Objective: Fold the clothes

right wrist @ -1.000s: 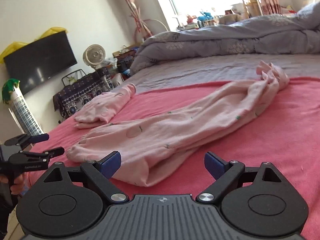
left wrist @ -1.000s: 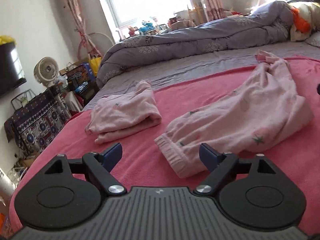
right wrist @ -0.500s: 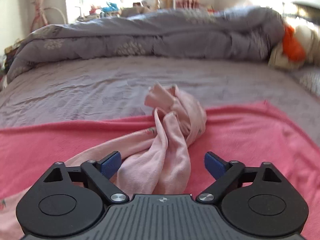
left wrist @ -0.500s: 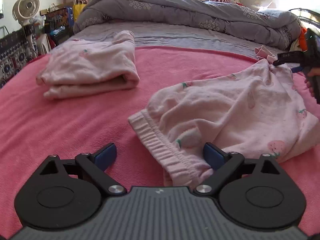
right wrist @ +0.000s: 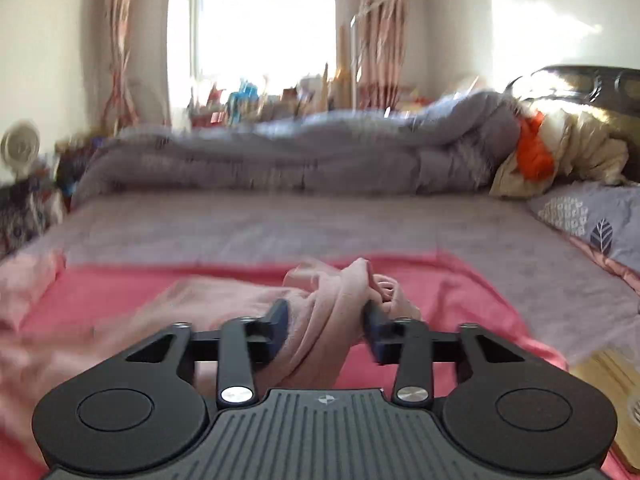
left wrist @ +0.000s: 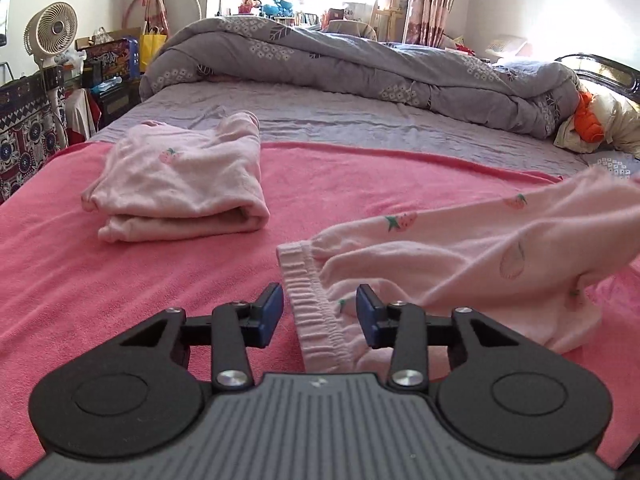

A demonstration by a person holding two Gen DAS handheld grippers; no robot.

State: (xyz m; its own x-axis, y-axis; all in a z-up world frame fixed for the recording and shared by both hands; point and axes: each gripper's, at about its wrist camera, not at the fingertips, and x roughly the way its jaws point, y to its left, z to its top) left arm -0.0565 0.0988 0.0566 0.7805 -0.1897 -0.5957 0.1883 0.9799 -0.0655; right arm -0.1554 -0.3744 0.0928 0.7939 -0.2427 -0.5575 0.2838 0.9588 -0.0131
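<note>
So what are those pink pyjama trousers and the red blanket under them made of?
Pink pyjama trousers: probably soft cotton knit, matte, with a gathered elastic waistband and printed strawberries. Red blanket: looks like terry or fleece, with a fuzzy, looped nap; hard to tell which.

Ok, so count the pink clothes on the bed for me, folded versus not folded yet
Folded: 1, the pale pink strawberry-print cotton top.
Not folded: 1, the pale pink strawberry-print cotton trousers.
Total: 2 garments.

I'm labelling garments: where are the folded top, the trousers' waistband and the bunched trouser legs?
Folded top (left wrist: pixel 176 184): left wrist view, upper face.
Waistband (left wrist: pixel 316 312): left wrist view, ribbed elastic.
Trouser legs (right wrist: pixel 332 304): right wrist view, bunched cloth.
</note>
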